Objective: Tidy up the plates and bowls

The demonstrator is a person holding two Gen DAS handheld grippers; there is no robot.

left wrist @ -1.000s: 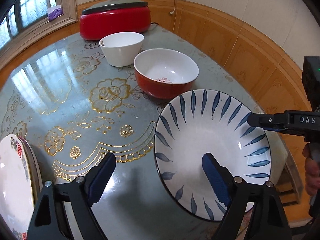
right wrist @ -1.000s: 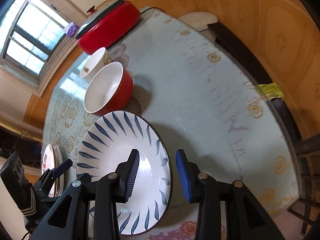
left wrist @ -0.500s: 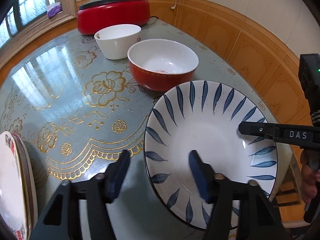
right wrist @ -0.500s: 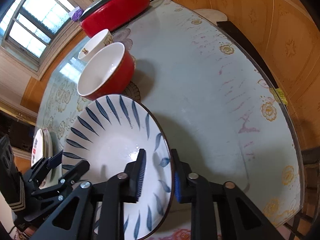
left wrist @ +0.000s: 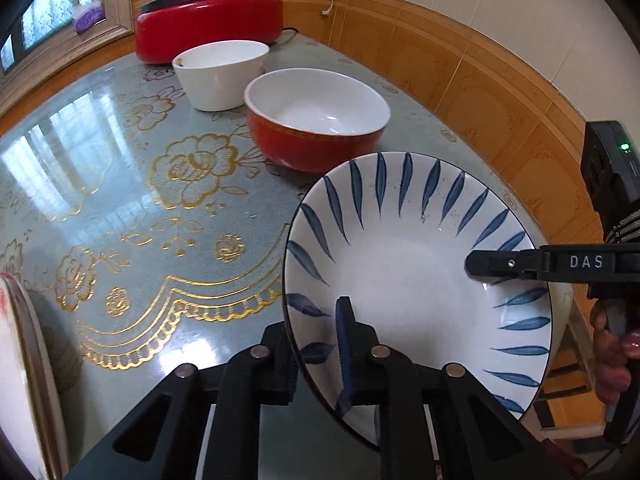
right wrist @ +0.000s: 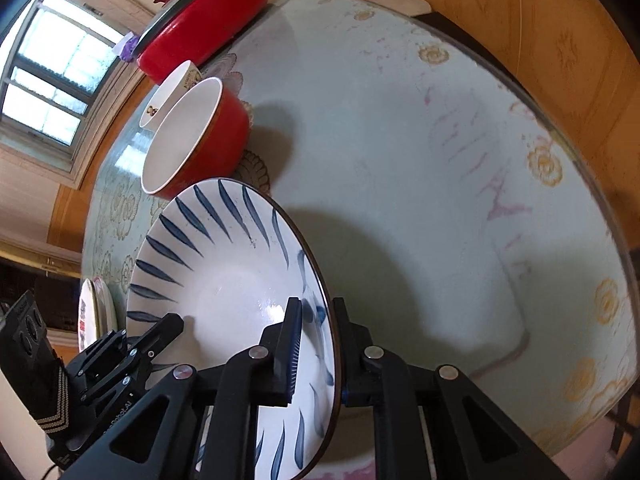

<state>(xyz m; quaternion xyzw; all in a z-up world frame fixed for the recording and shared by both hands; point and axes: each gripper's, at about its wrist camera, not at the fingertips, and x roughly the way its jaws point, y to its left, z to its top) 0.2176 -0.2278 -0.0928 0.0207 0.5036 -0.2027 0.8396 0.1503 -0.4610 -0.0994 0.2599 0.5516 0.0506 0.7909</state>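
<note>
A wide white plate with blue leaf strokes point(left wrist: 400, 248) point(right wrist: 224, 272) lies near the table's front edge. My left gripper point(left wrist: 314, 320) straddles its left rim, one finger outside and the blue pad inside. Its jaws are closing and the pads press the rim. My right gripper point(right wrist: 318, 304) is clamped on the opposite rim, its jaws closing the last bit. Each gripper shows in the other's view, reaching in over the plate. Behind the plate stand a red bowl point(left wrist: 316, 132) point(right wrist: 224, 136) with a white inside and a white bowl point(left wrist: 220, 76) point(right wrist: 168, 92), both upright.
A red electric cooker point(left wrist: 208, 20) with a grey lid stands at the table's far end by the window. A stack of plates point(left wrist: 20, 360) point(right wrist: 92, 312) sits at the left front. The glass-topped table point(left wrist: 120, 200) ends at a tiled wall on the right.
Both grippers have closed onto the blue-leaf plate's rim, the left from wide open, the right from a narrow gap. Both have come in a little lower and nearer.
</note>
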